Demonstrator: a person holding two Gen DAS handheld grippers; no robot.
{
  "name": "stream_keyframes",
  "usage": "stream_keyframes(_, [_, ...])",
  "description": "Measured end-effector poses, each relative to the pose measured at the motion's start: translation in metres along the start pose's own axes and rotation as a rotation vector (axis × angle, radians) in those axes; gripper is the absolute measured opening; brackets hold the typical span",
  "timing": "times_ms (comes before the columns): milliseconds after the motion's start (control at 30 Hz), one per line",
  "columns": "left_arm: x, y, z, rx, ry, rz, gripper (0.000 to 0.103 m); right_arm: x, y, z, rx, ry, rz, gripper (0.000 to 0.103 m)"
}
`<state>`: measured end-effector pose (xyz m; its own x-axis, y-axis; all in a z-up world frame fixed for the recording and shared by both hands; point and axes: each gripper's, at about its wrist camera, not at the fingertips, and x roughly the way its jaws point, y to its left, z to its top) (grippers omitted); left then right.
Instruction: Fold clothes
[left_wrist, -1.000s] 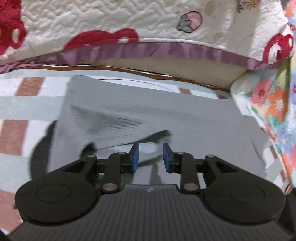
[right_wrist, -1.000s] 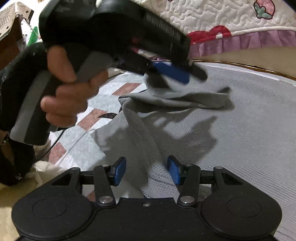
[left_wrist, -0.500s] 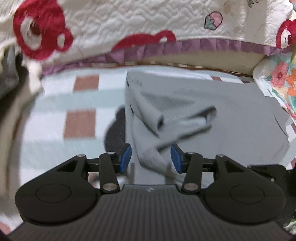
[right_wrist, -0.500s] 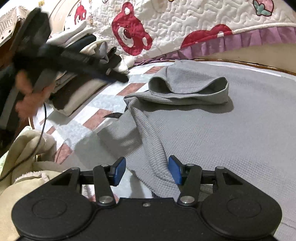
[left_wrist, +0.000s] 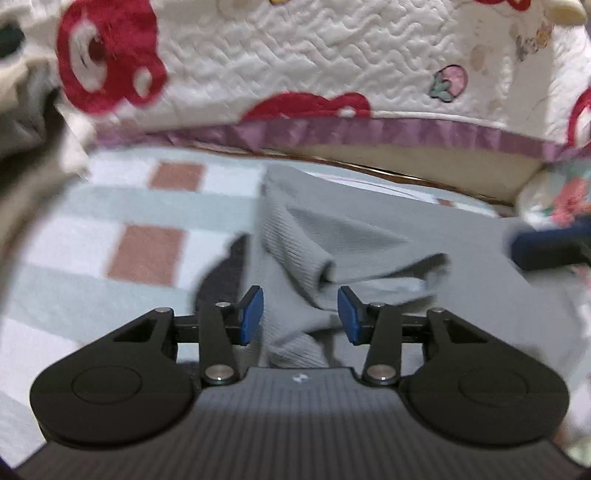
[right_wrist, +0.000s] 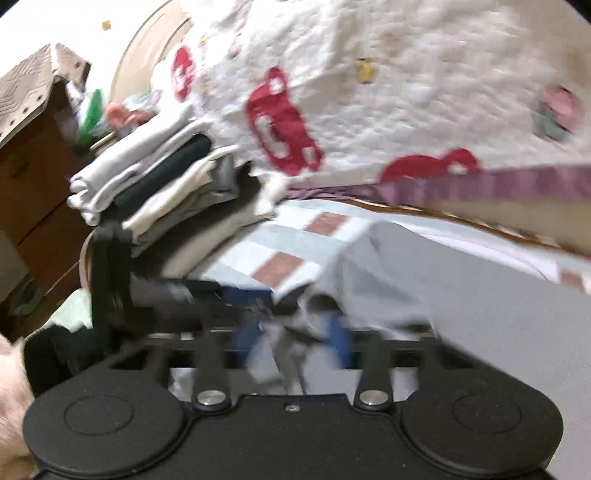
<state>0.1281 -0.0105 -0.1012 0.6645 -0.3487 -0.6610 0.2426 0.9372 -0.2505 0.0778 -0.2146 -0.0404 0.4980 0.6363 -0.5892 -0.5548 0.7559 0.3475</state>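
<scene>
A grey knit garment (left_wrist: 369, 236) lies on the checked bedsheet (left_wrist: 110, 229), its left part folded over in a loose roll. My left gripper (left_wrist: 301, 315) hovers low over the garment's left edge. Its jaws are closing, grey cloth lies between the pads, and they do not press on it. In the blurred right wrist view my right gripper (right_wrist: 291, 334) has a bunch of the grey garment (right_wrist: 480, 295) between its pads, lifted off the sheet. The left gripper (right_wrist: 207, 295) sits just beyond it. The right gripper (left_wrist: 546, 247) shows blurred at the left wrist view's right edge.
A white quilt with red bears (left_wrist: 295, 55) rises behind the garment. A stack of folded clothes (right_wrist: 159, 184) stands at the left on the bed, with a wooden cabinet (right_wrist: 33, 155) beyond. A floral cushion (left_wrist: 554, 195) sits at the right. A hand (right_wrist: 11, 387) shows at bottom left.
The left gripper let go of the fold it held up, then dropped to the garment's left edge. The right gripper closed on the near cloth and rose with it.
</scene>
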Motion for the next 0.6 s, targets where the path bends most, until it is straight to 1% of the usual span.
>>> stream_keyframes(33, [0.001,0.003,-0.001,-0.017,0.011,-0.022,0.042,0.011,-0.002,0.012,0.008,0.021,0.001,0.009])
stream_keyframes(100, [0.004,0.008,-0.003,-0.051,0.033,-0.065,0.042,0.035,-0.003,0.032,-0.007,0.056,-0.012,0.009])
stream_keyframes(167, [0.005,0.009,-0.005,-0.018,0.038,-0.054,0.042,0.063,-0.002,0.042,-0.054,0.084,-0.055,0.014])
stream_keyframes(200, [0.007,0.011,-0.007,-0.016,0.047,-0.061,0.042,0.077,-0.002,0.045,-0.07,0.101,-0.075,0.025])
stream_keyframes(233, [0.01,0.014,-0.01,-0.03,0.059,-0.076,0.042,0.09,-0.006,0.047,-0.059,0.121,-0.079,0.038])
stream_keyframes(267, [0.013,0.017,-0.013,-0.043,0.071,-0.092,0.042,0.102,-0.01,0.047,-0.039,0.132,-0.078,0.042])
stream_keyframes(367, [0.016,0.022,-0.017,-0.061,0.081,-0.089,0.042,0.132,-0.022,0.042,0.008,0.178,-0.091,0.046])
stream_keyframes(400, [0.017,0.024,-0.017,-0.07,0.084,-0.089,0.042,0.141,-0.026,0.039,0.014,0.197,-0.096,0.048])
stream_keyframes(433, [0.016,0.025,-0.016,-0.082,0.089,-0.091,0.042,0.148,-0.028,0.035,0.007,0.21,-0.098,0.048])
stream_keyframes(467, [0.016,0.026,-0.015,-0.09,0.092,-0.088,0.039,0.154,-0.029,0.032,-0.01,0.226,-0.099,0.048])
stream_keyframes(500, [0.016,0.027,-0.015,-0.088,0.094,-0.078,0.035,0.158,-0.029,0.03,-0.051,0.245,-0.096,0.024])
stream_keyframes(533, [0.016,0.026,-0.016,-0.077,0.093,-0.068,0.033,0.159,-0.028,0.032,-0.101,0.26,-0.095,0.003])
stream_keyframes(567, [0.015,0.026,-0.016,-0.063,0.093,-0.059,0.029,0.157,-0.03,0.037,-0.133,0.257,-0.099,0.003])
stream_keyframes(600, [0.015,0.024,-0.016,-0.046,0.095,-0.049,0.026,0.147,-0.035,0.048,-0.128,0.217,-0.114,0.003])
